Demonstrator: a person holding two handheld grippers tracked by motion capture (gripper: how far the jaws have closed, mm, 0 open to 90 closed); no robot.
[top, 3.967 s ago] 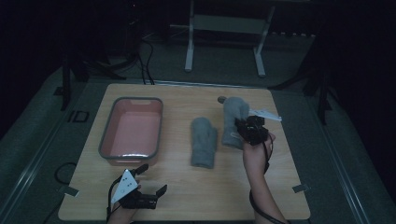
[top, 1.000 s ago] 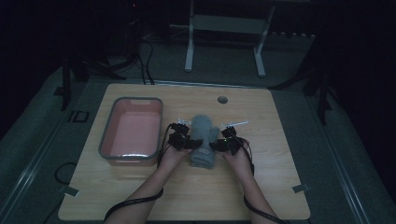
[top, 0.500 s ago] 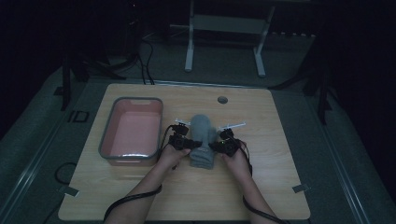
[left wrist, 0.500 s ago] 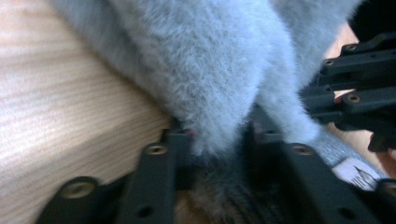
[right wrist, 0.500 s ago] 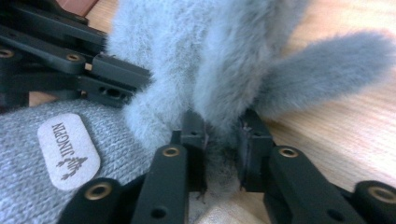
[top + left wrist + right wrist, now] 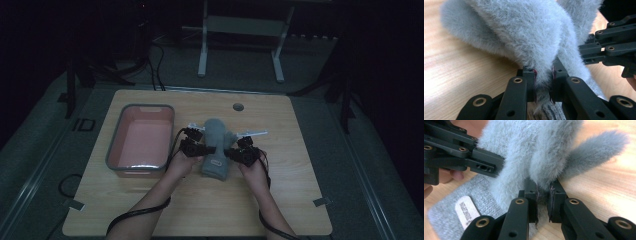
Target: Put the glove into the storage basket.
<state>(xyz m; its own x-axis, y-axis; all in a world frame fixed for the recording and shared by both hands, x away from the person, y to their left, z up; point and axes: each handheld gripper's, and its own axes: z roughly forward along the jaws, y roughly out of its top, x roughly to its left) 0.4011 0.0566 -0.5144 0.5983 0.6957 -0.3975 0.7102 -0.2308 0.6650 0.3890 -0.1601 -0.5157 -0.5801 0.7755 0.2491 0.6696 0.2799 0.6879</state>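
Fuzzy grey mitten pinched by both claws.

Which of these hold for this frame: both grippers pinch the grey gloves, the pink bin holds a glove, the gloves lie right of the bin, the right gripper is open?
1. The left gripper is shut on the fuzzy grey gloves. True.
2. The pink bin holds a glove. False: its pink floor is bare.
3. The gloves lie right of the bin on the wooden table. True.
4. The right gripper is open. False: it pinches the gloves' fuzzy edge.
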